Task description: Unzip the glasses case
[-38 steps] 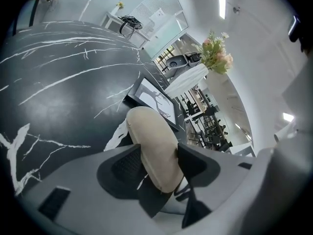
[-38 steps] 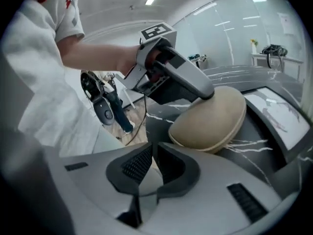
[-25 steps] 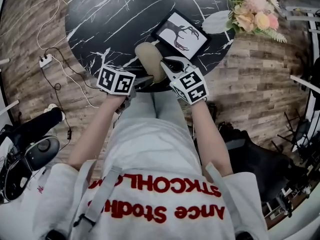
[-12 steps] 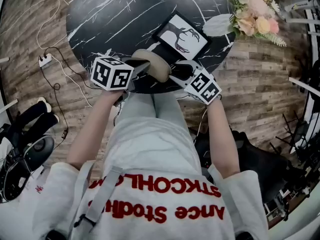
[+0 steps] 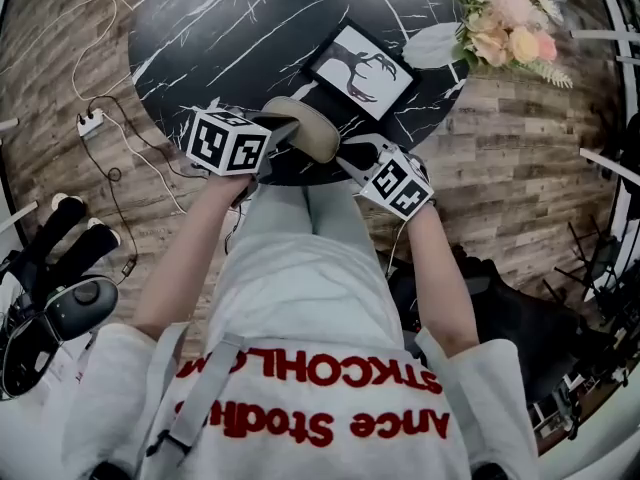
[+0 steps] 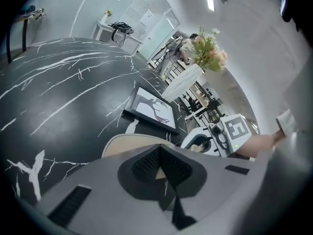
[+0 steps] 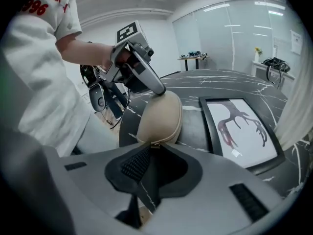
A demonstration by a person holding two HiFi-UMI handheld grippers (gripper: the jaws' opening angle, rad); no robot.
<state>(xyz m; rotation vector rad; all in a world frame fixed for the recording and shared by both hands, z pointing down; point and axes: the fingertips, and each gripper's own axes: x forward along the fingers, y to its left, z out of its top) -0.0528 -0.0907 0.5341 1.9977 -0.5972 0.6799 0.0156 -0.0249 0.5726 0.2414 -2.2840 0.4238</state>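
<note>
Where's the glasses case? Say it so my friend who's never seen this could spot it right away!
Find the round black marble table with white veins. At its near edge, beside the framed antler picture, sits the glasses case, one end clamped in the left tool. It's the only tan, rounded, oval thing there, with a zip along its edge.

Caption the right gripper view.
Jaws of the right gripper closing at the zipper end of a beige glasses case; the left gripper clamps its far end.
</note>
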